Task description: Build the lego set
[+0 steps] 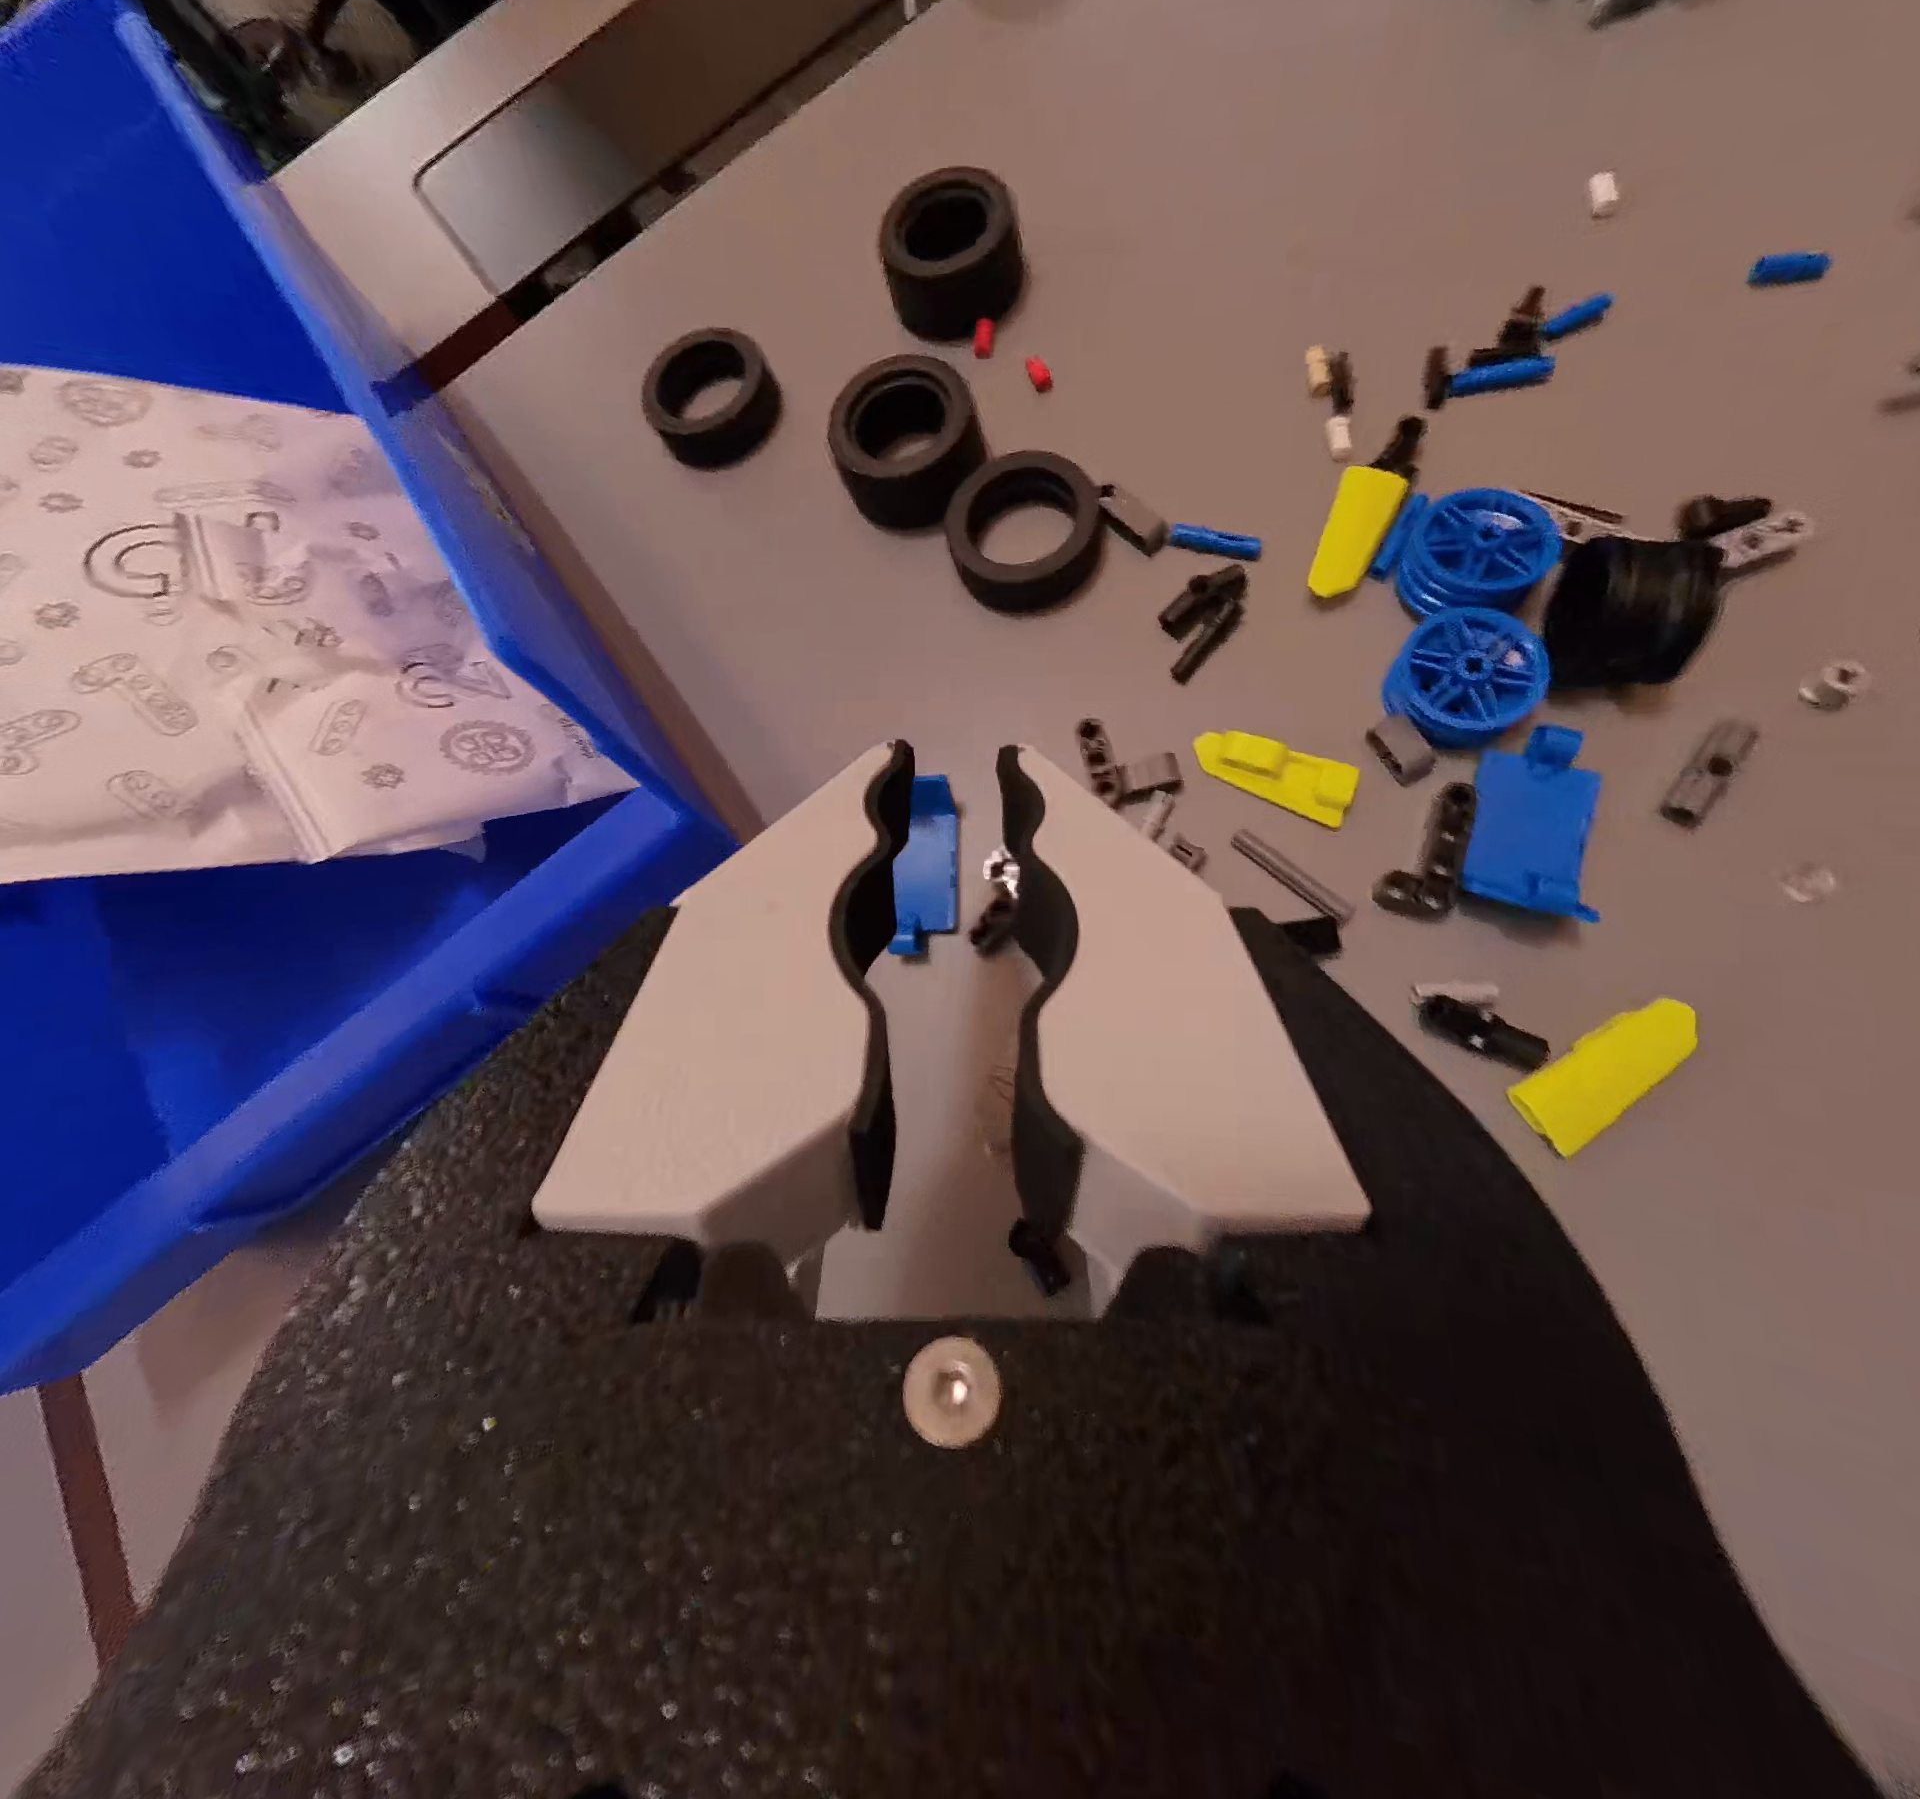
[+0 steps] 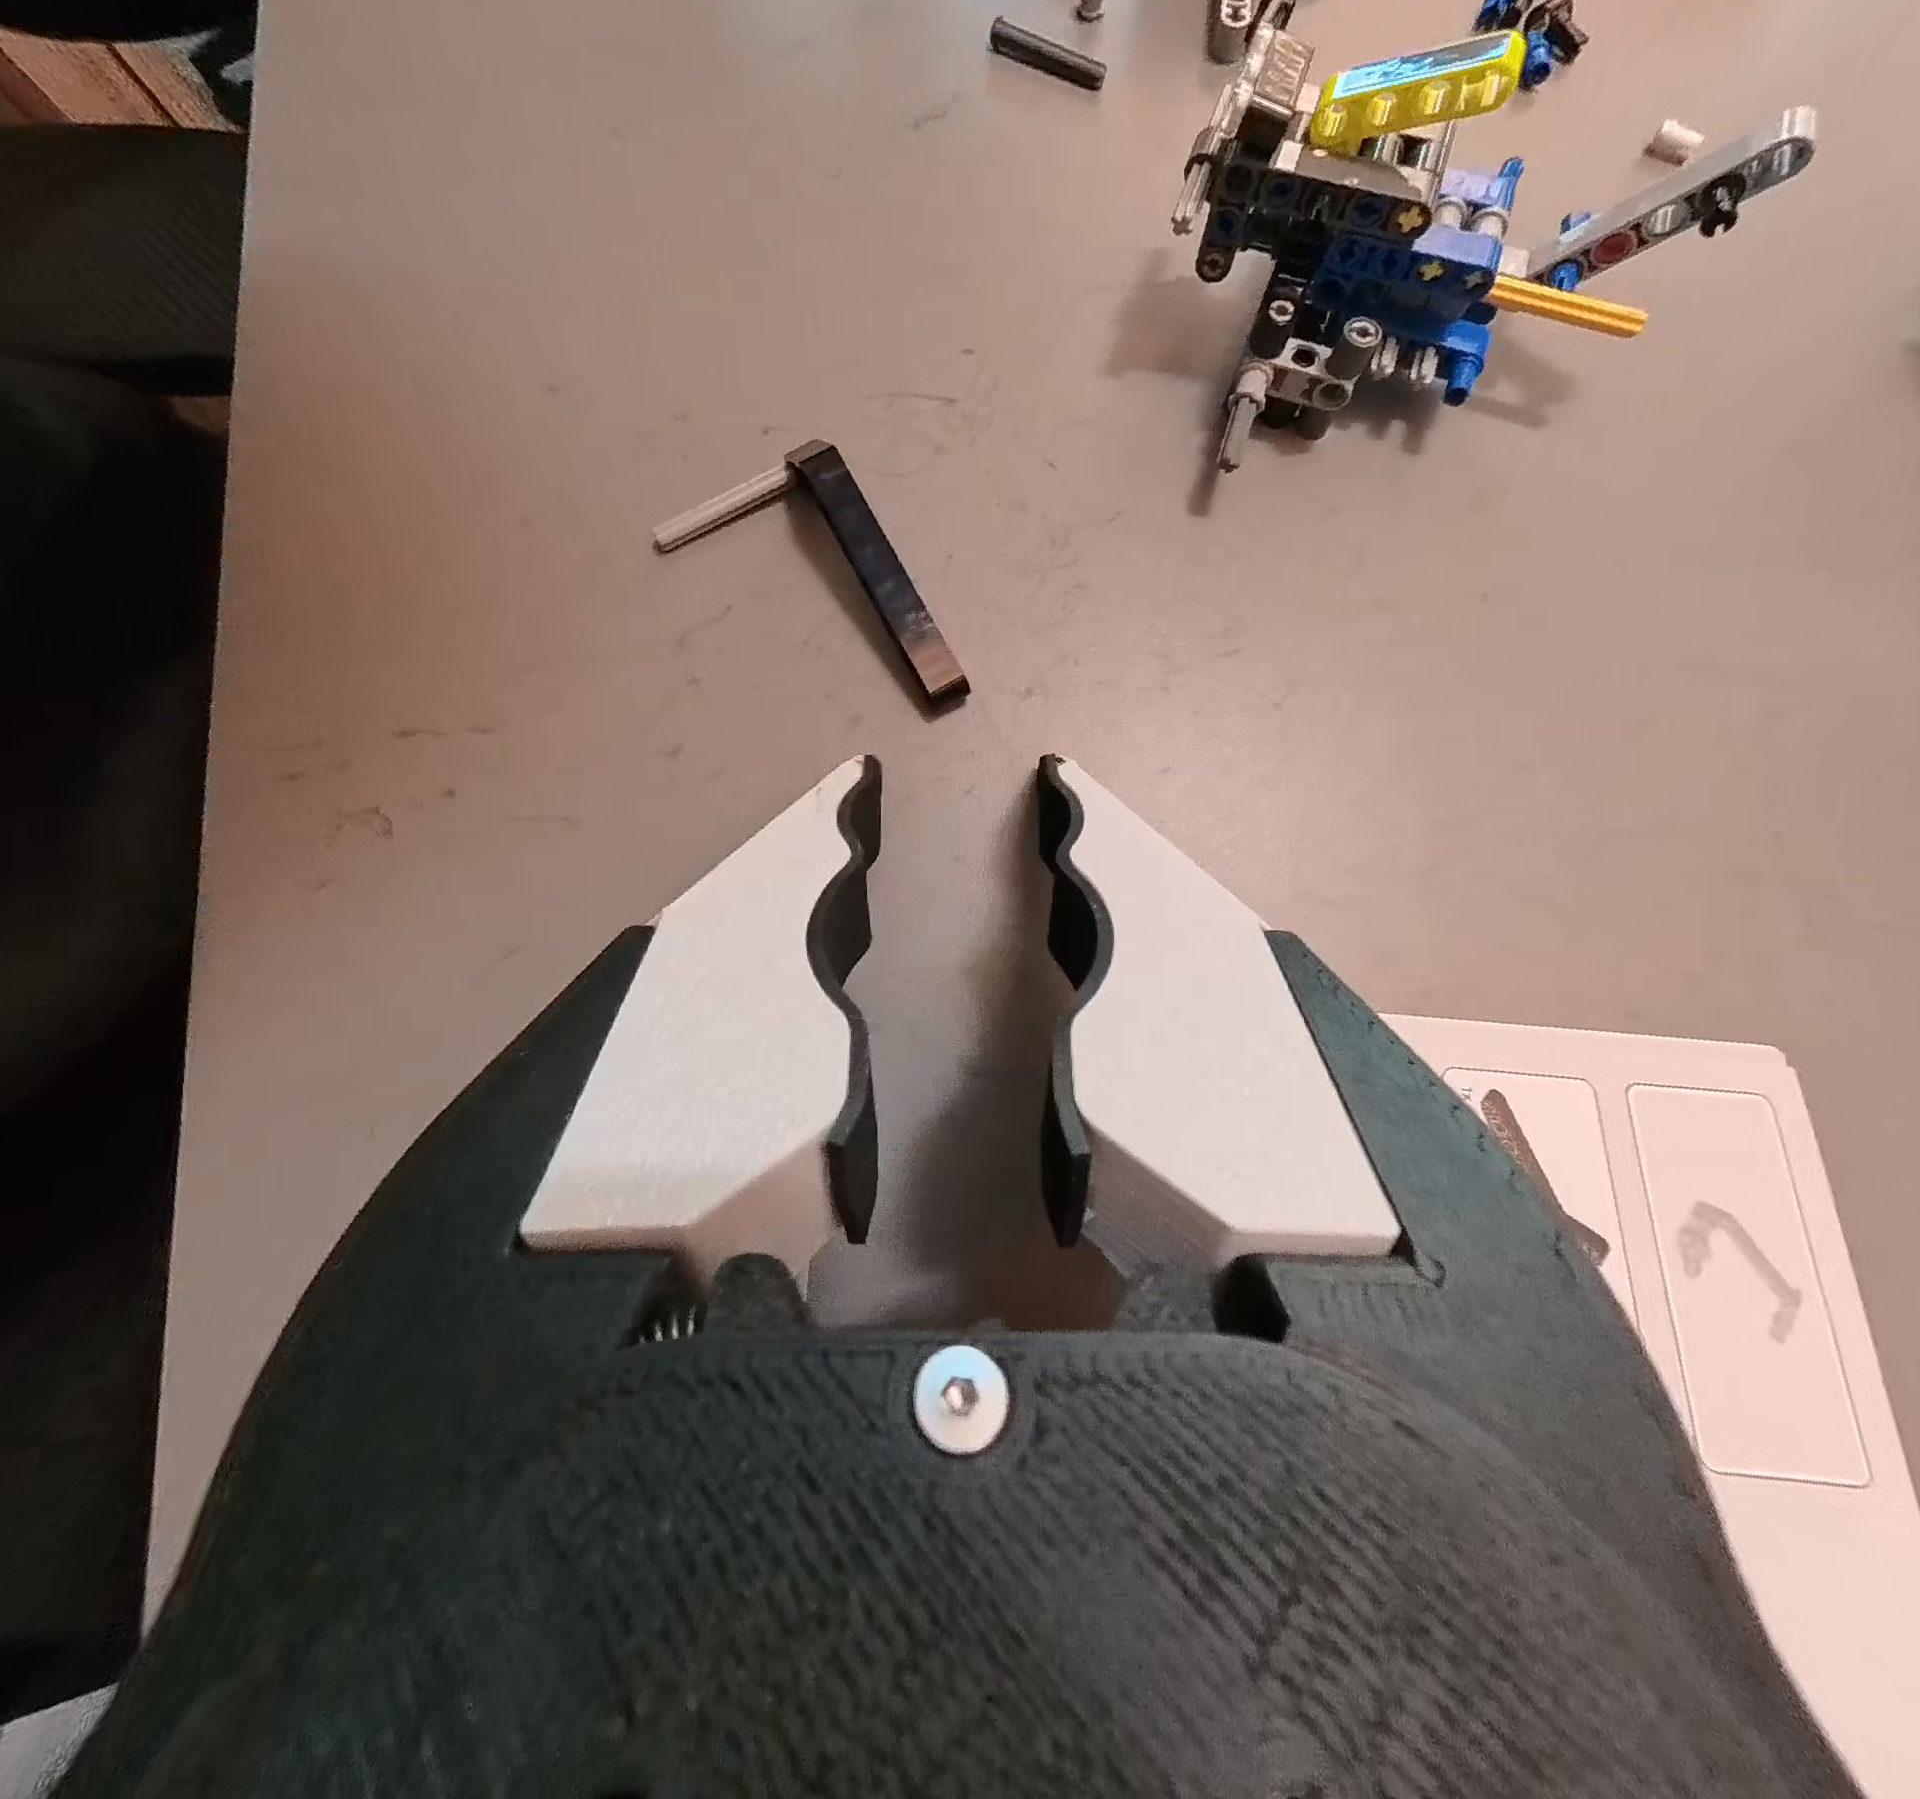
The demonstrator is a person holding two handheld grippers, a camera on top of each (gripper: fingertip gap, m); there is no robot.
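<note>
My left gripper (image 1: 954, 757) hovers over a grey table (image 1: 1195, 139) with its jaws a little apart and nothing pressed between the pads. Through the gap I see a small blue panel piece (image 1: 928, 861) next to the left pad and a tiny black connector (image 1: 992, 918) near the right pad; both look to lie on the table below. My right gripper (image 2: 959, 767) is open and empty above the table (image 2: 520, 243). Just ahead of its tips lies a black beam (image 2: 878, 570) with a pale grey axle (image 2: 717, 510) at its far end.
A blue bin (image 1: 312, 970) holding printed paper bags (image 1: 208, 627) stands at the left. Black tyres (image 1: 1023, 528), blue wheel hubs (image 1: 1470, 674), yellow panels (image 1: 1605, 1074) and small pins are scattered ahead. A part-built brick assembly (image 2: 1340, 243) sits far right; a white booklet (image 2: 1714, 1282) lies near right. My right fingertips sit around 40 centimetres from my left ones.
</note>
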